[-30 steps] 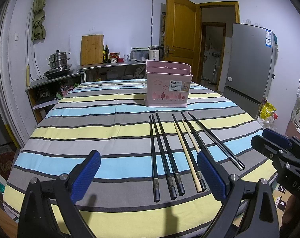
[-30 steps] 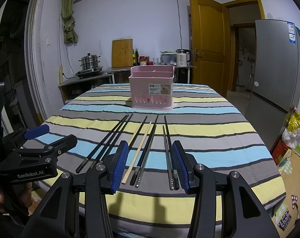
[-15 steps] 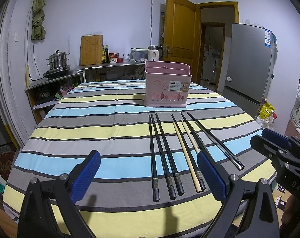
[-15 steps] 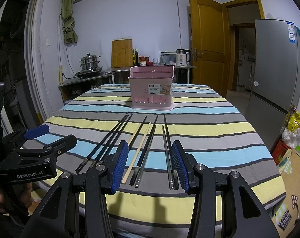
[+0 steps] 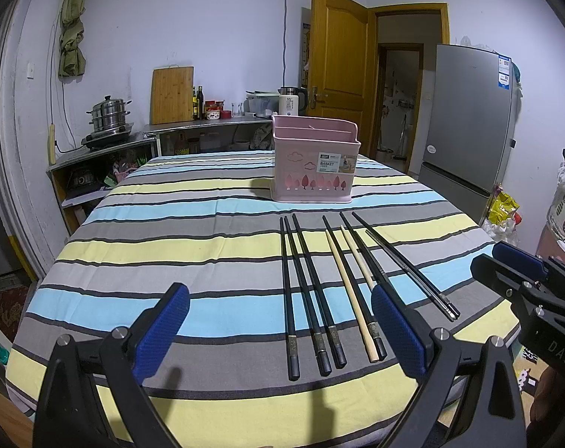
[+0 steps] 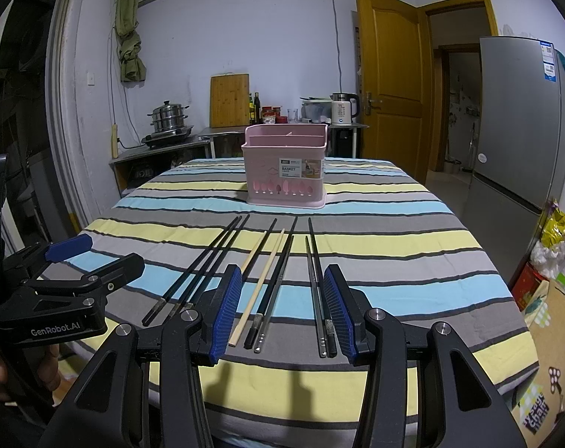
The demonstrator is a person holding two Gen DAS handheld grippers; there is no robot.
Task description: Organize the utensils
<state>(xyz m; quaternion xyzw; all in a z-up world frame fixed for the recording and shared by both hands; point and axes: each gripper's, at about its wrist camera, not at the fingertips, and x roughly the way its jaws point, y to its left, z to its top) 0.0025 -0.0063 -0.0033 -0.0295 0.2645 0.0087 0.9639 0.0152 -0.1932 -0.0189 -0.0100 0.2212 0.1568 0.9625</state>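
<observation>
Several chopsticks lie side by side on the striped tablecloth [image 5: 170,231], most black [image 5: 312,291] [image 6: 204,265] and two pale wooden [image 5: 351,291] [image 6: 262,280]. Their ends point at a pink utensil basket [image 5: 314,164] [image 6: 286,171] standing upright farther back on the table. My left gripper [image 5: 280,328] is open wide above the near table edge, its blue pads on either side of the left chopsticks' near ends. My right gripper [image 6: 282,310] is open less far, low over the right-hand chopsticks' near ends. Neither gripper holds anything.
Each gripper shows in the other's view: the right gripper [image 5: 506,265] at the right, the left gripper [image 6: 96,257] at the left. Behind the table are a counter with a steamer pot [image 5: 109,115], a cutting board [image 5: 172,95] and a kettle [image 6: 342,108]. A fridge [image 5: 465,130] stands right.
</observation>
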